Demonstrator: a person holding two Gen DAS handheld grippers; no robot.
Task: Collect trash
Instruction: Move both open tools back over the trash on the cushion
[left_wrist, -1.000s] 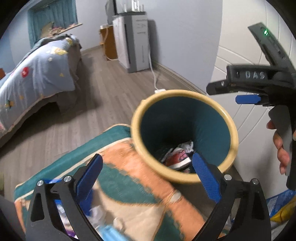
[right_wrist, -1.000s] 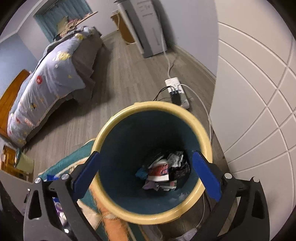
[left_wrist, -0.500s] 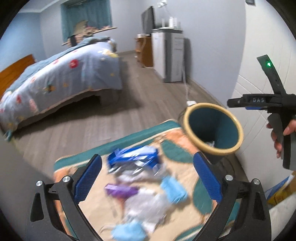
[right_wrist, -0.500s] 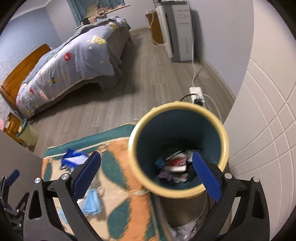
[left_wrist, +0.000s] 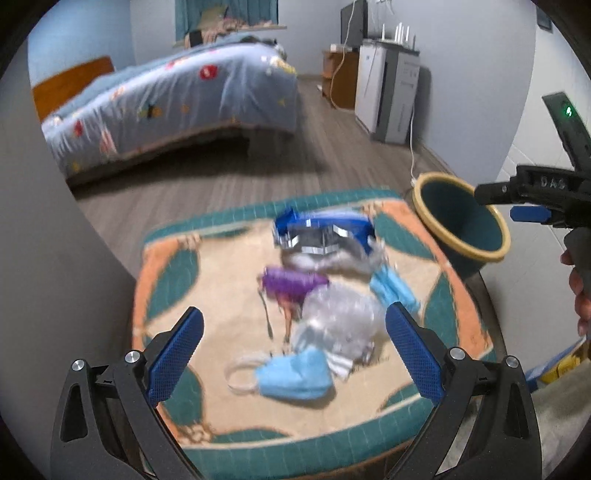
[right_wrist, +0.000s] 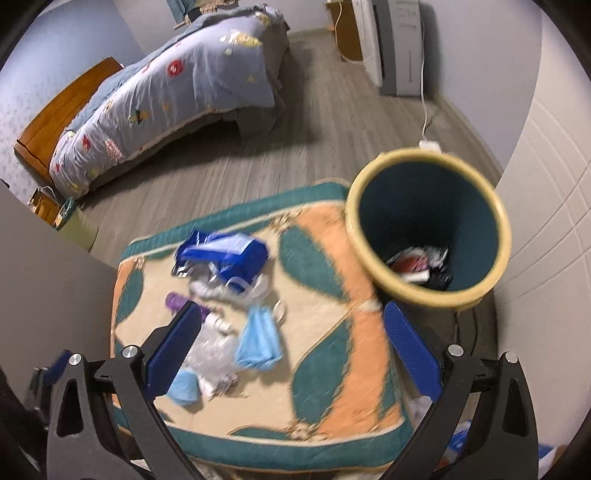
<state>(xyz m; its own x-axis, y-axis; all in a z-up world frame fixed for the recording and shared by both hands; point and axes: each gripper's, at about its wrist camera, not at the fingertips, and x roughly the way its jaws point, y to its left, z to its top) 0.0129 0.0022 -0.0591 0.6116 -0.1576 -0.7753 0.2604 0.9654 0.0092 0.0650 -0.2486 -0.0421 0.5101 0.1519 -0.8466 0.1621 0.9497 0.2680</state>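
Note:
Trash lies in a heap on an orange and teal cushioned stool (left_wrist: 177, 273) (right_wrist: 332, 354): a blue wrapper (left_wrist: 321, 227) (right_wrist: 227, 253), a purple wrapper (left_wrist: 291, 282) (right_wrist: 177, 301), clear crumpled plastic (left_wrist: 340, 314) (right_wrist: 210, 350) and light blue face masks (left_wrist: 295, 376) (right_wrist: 258, 338). A teal bin with a yellow rim (left_wrist: 461, 218) (right_wrist: 428, 225) stands at the stool's right side, holding some trash. My left gripper (left_wrist: 295, 354) hangs open above the near mask. My right gripper (right_wrist: 291, 350) is open over the stool, empty; it also shows over the bin (left_wrist: 539, 201).
A bed with a blue patterned quilt (left_wrist: 177, 92) (right_wrist: 177, 77) stands across the wooden floor. A white appliance (left_wrist: 391, 96) and a power strip (right_wrist: 430, 146) with cable lie near the right wall. A grey panel (left_wrist: 55, 258) borders the stool's left.
Both grippers have pulled back from the bin toward the left, over the stool. The trash heap now fills the views; the bin has slid to the right.

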